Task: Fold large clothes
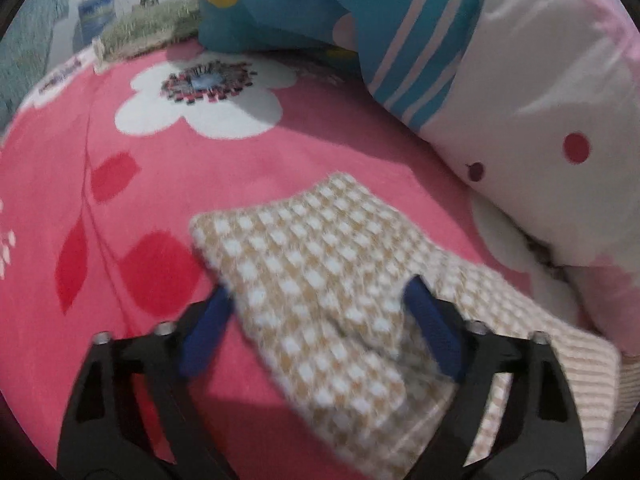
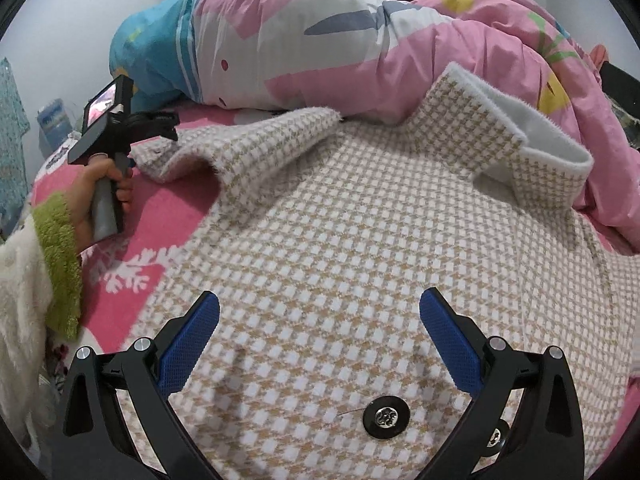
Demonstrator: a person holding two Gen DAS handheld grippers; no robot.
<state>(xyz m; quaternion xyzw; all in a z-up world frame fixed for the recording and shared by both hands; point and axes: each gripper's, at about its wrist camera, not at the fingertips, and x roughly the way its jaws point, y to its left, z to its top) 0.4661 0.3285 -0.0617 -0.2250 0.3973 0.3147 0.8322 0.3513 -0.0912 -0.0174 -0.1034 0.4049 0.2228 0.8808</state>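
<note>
A beige-and-white houndstooth coat (image 2: 360, 240) lies spread on the pink flowered bedspread (image 2: 168, 212). Its white collar (image 2: 520, 116) is turned up at the far right, and a black snap button (image 2: 386, 416) shows near me. One sleeve (image 1: 320, 264) stretches out to the left. My left gripper (image 1: 320, 300) is open, with its blue pads either side of that sleeve; it also shows in the right wrist view (image 2: 156, 124), held by a hand. My right gripper (image 2: 320, 320) is open and empty above the coat's body.
A bunched pink, white and blue duvet (image 2: 320, 40) lies along the far side of the bed and shows in the left wrist view too (image 1: 520, 100). A blue pack (image 1: 96, 12) stands beyond the bed's far left corner. A green-cuffed sleeve (image 2: 56, 256) covers the person's left arm.
</note>
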